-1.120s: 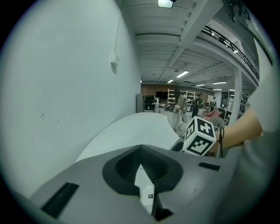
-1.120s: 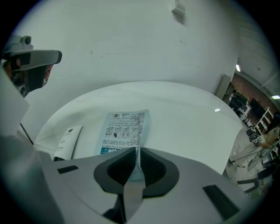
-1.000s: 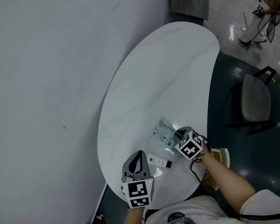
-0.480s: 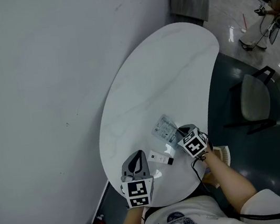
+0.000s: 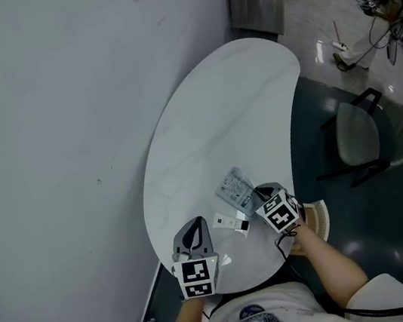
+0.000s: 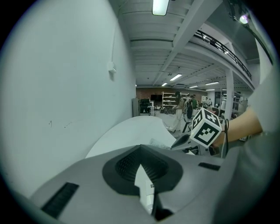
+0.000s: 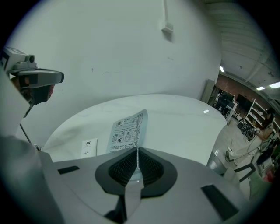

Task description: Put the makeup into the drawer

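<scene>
A clear printed packet (image 5: 232,185) lies on the white oval table (image 5: 217,115). My right gripper (image 5: 257,194) is at the packet's near end. In the right gripper view the jaws (image 7: 137,151) have just been closing and are shut on the packet (image 7: 129,131), which sticks out ahead of them. A small white box with a dark end (image 5: 230,224) lies between the two grippers, apart from both. My left gripper (image 5: 196,226) is over the table's near edge. Its jaws (image 6: 140,164) look shut on a small white box (image 6: 146,188) with a dark mark.
A grey wall runs along the table's left side. A chair (image 5: 358,138) stands on the dark floor to the right. The table's near edge is just under my hands. The right gripper's marker cube (image 6: 204,127) shows in the left gripper view.
My right gripper has lifted a little with the packet's near end in its jaws. The left gripper has hardly moved. The head view has swung slightly.
</scene>
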Action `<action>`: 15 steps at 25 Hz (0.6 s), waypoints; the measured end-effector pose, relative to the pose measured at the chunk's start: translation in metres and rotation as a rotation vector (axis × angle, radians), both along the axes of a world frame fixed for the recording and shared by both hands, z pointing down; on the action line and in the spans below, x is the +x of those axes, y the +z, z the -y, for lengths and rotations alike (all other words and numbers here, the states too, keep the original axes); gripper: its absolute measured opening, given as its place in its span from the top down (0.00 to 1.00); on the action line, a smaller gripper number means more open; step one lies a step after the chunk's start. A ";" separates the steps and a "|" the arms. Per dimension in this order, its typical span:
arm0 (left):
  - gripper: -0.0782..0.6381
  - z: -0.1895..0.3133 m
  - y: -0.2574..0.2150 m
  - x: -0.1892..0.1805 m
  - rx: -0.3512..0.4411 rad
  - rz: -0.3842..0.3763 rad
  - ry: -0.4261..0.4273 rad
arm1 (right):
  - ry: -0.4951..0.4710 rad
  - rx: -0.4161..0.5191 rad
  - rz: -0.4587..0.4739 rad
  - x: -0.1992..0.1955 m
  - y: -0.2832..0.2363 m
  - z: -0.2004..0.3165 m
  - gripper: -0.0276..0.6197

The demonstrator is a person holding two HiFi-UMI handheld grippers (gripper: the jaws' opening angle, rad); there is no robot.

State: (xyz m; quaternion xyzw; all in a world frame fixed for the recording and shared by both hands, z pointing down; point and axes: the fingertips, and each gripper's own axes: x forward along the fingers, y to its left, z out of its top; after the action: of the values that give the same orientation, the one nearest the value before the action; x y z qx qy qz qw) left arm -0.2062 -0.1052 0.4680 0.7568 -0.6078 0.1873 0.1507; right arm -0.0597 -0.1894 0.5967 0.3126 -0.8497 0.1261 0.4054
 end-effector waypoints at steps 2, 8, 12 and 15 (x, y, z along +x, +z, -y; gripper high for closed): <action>0.83 -0.005 -0.004 -0.002 0.010 0.002 0.013 | 0.020 0.016 0.010 0.001 -0.010 -0.007 0.91; 0.83 -0.027 -0.016 -0.006 0.042 0.007 0.062 | 0.091 0.064 0.034 0.007 -0.039 -0.033 0.91; 0.83 -0.046 -0.024 -0.007 0.063 0.006 0.097 | 0.148 0.086 0.063 0.010 -0.057 -0.059 0.91; 0.83 -0.060 -0.029 -0.008 0.082 0.006 0.129 | 0.180 0.111 0.069 0.013 -0.066 -0.077 0.91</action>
State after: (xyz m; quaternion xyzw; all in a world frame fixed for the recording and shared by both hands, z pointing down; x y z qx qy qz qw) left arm -0.2141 -0.0449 0.4392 0.7995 -0.5652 0.1738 0.1056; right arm -0.0469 -0.1119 0.5310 0.4050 -0.8374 0.1254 0.3452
